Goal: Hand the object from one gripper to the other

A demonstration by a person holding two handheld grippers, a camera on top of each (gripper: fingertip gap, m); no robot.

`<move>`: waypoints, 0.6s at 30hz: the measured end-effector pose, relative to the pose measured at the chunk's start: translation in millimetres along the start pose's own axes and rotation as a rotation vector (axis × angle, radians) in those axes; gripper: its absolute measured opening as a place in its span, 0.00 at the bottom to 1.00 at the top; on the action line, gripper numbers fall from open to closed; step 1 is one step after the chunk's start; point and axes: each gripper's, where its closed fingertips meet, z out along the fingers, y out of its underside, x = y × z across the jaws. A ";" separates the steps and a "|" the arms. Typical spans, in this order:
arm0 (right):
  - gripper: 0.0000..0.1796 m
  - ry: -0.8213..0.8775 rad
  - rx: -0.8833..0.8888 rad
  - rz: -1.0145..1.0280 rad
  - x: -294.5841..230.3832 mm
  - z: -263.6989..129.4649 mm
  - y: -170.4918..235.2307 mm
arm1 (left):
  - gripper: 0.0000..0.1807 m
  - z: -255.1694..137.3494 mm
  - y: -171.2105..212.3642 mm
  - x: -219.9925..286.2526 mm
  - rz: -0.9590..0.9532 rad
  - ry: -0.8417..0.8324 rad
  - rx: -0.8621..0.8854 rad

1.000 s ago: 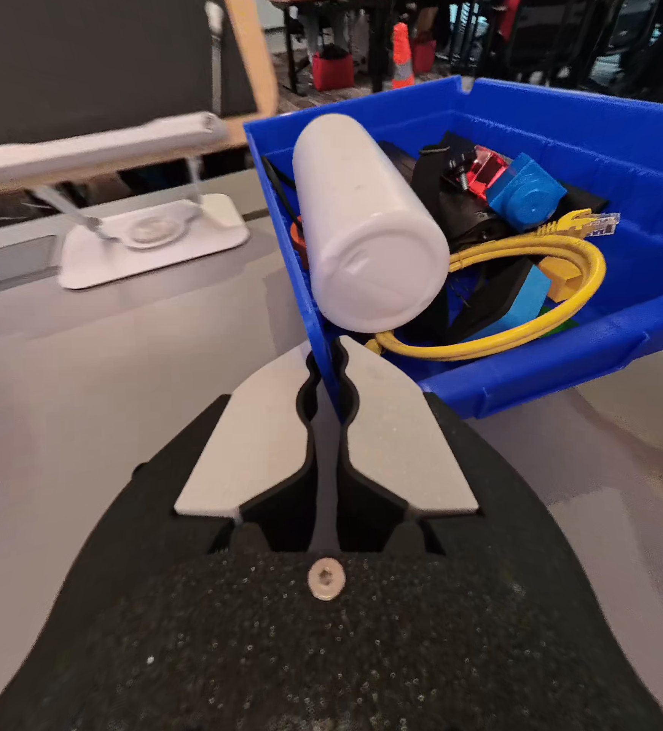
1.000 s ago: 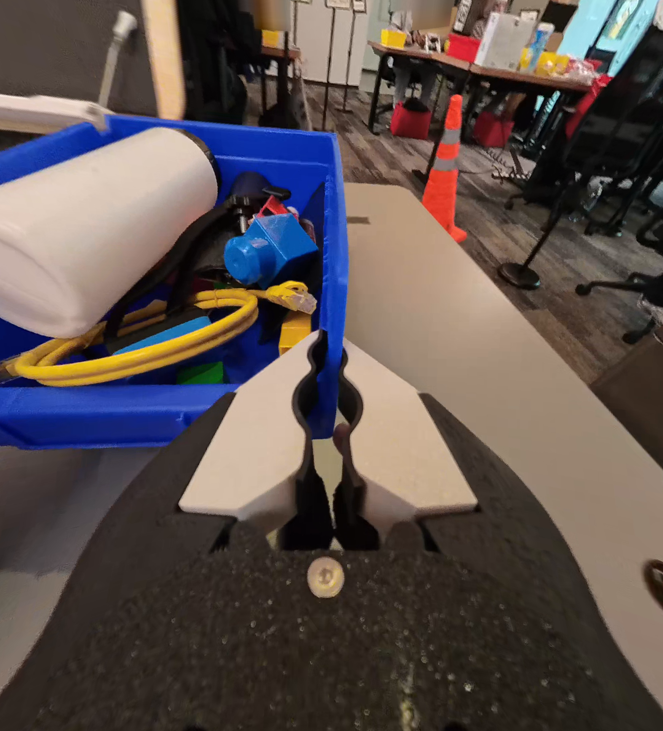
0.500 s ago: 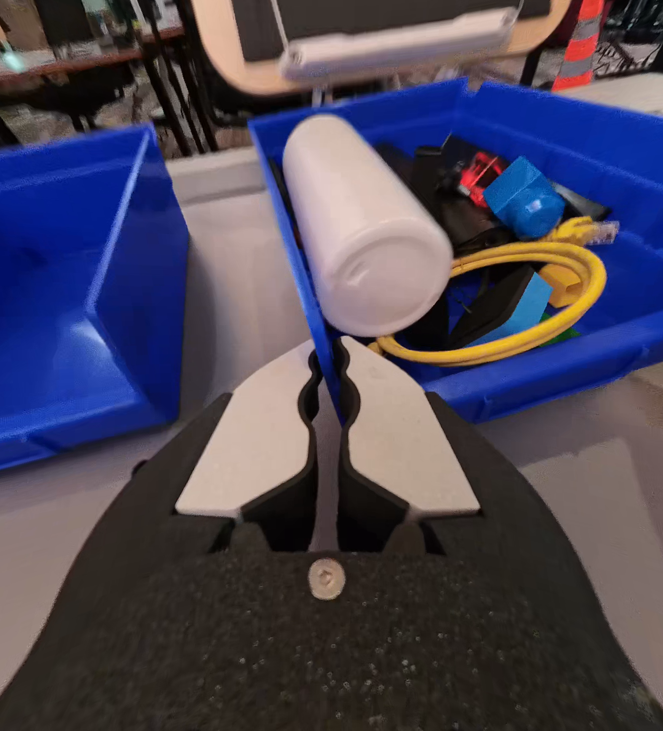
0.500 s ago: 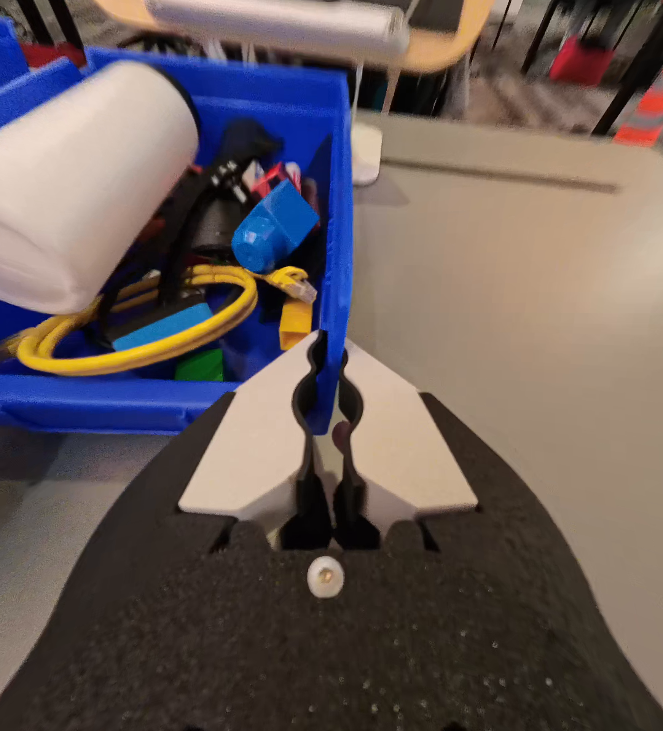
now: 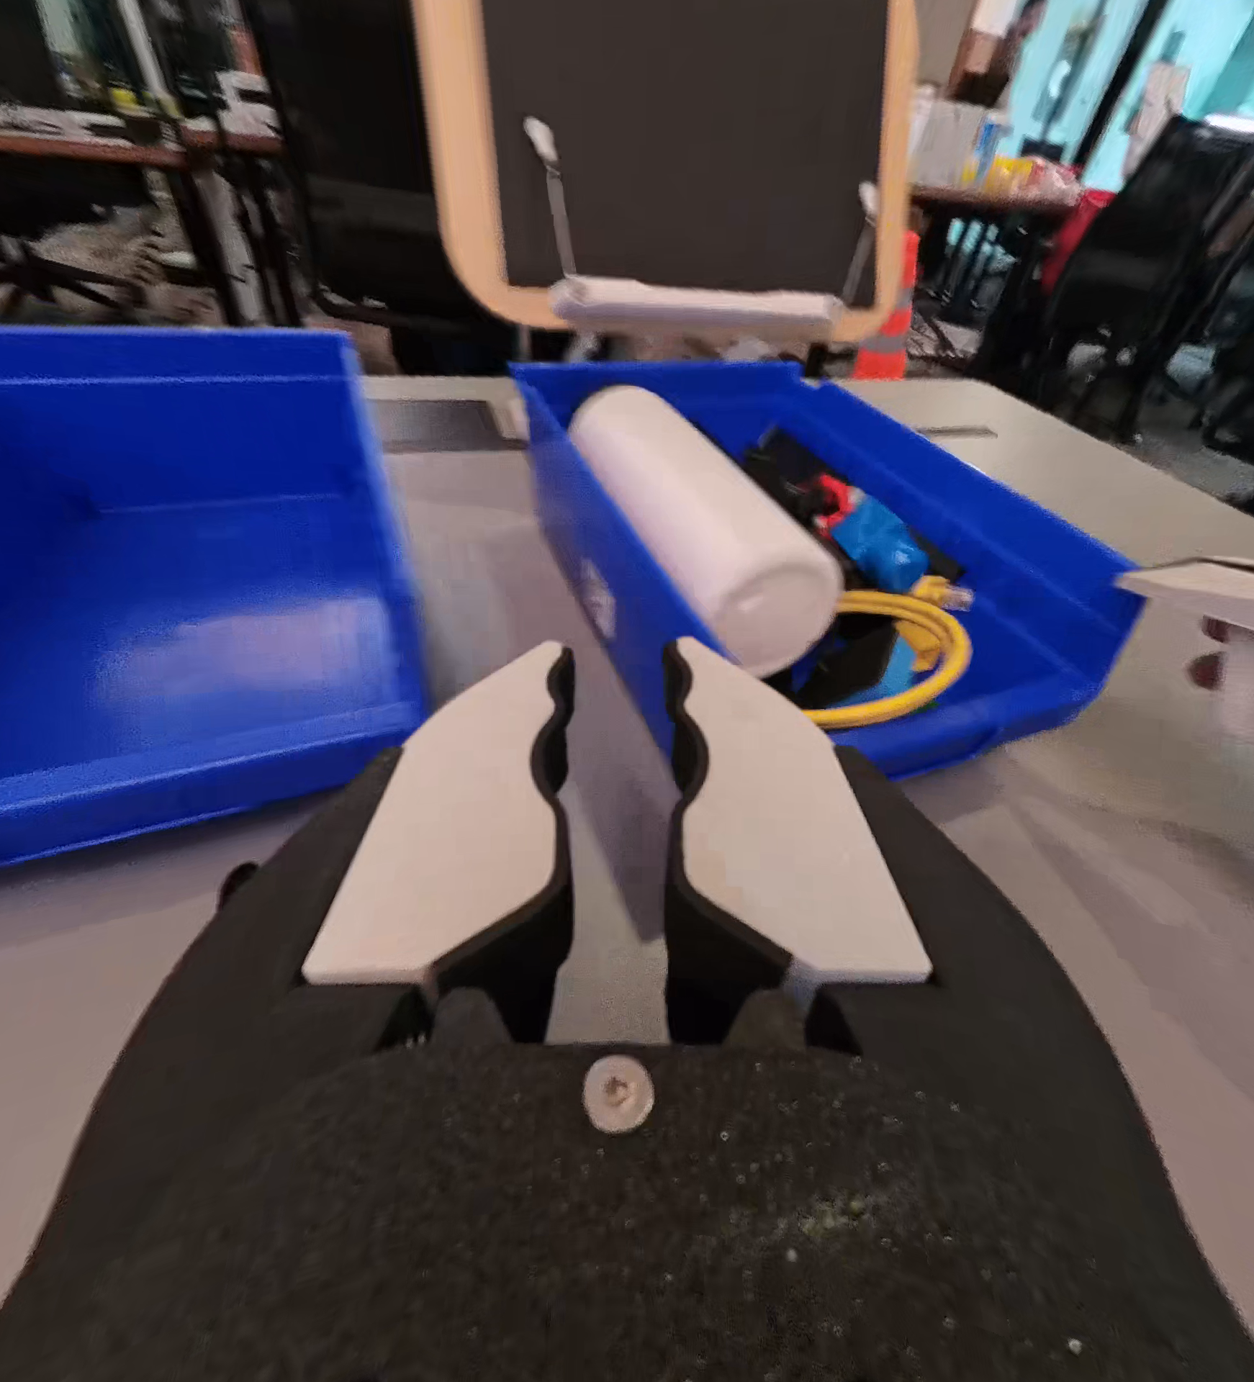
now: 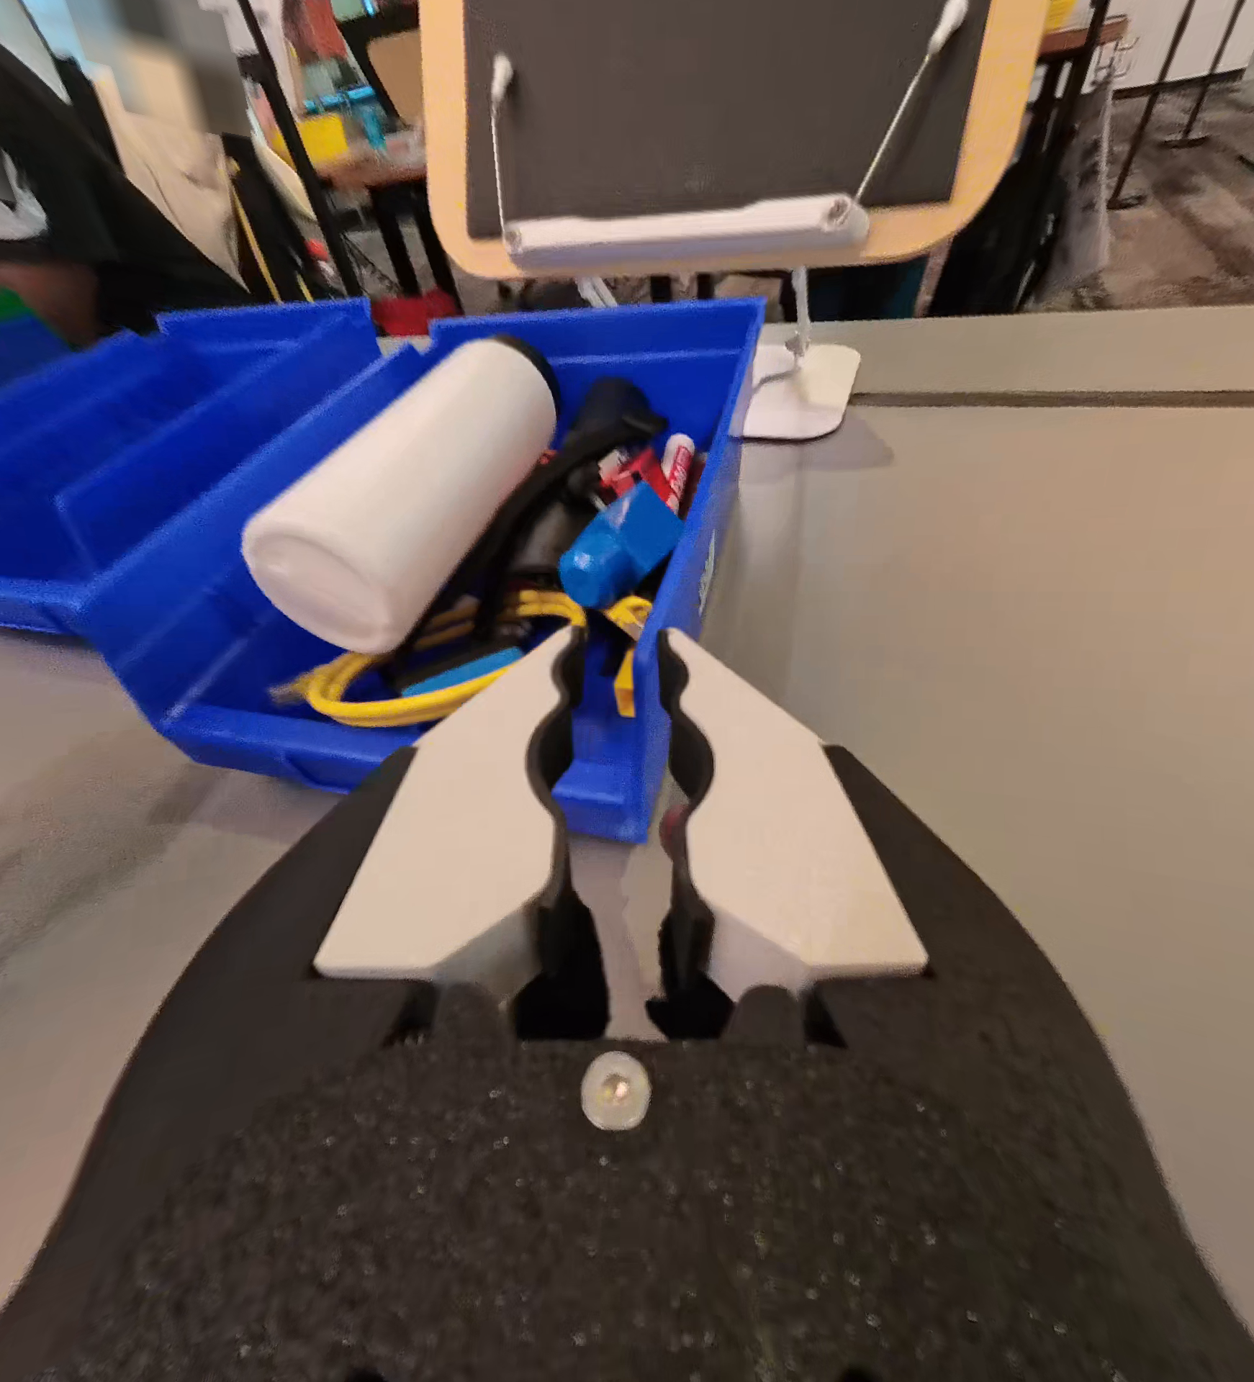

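Note:
A blue bin point(image 5: 1043, 598) stands on the grey table. It holds a white bottle point(image 5: 699, 538), a yellow cable point(image 5: 931, 650), a blue block point(image 5: 878, 546) and dark and red parts. My left gripper point(image 5: 616, 658) is open and empty, just short of the bin's left wall. My right gripper point(image 6: 618, 650) is open and empty at the bin's point(image 6: 721, 464) right front corner, whose wall shows in the gap between the fingers. The bottle point(image 6: 400, 501) and cable point(image 6: 400, 695) lie left of it. The right gripper also shows at the left wrist view's right edge point(image 5: 1237, 591).
An empty blue bin point(image 5: 160, 598) stands left of the full one, with a strip of table between them. A dark board in a wooden frame point(image 6: 721, 112) on a white-based stand point(image 6: 796, 396) is behind. An orange cone point(image 5: 886, 329) and chairs are beyond the table. My hands' fingertips stand some 25 centimetres from each other.
Both grippers were shut on the bin's side walls. Both have opened, let go and drawn back. The bin has swung round and now rests beside the empty bin.

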 end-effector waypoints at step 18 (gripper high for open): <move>0.15 -0.732 -0.103 0.000 -245.4 8.7 29.1 | 0.02 14.7 34.2 -263.0 -0.136 -0.289 -0.256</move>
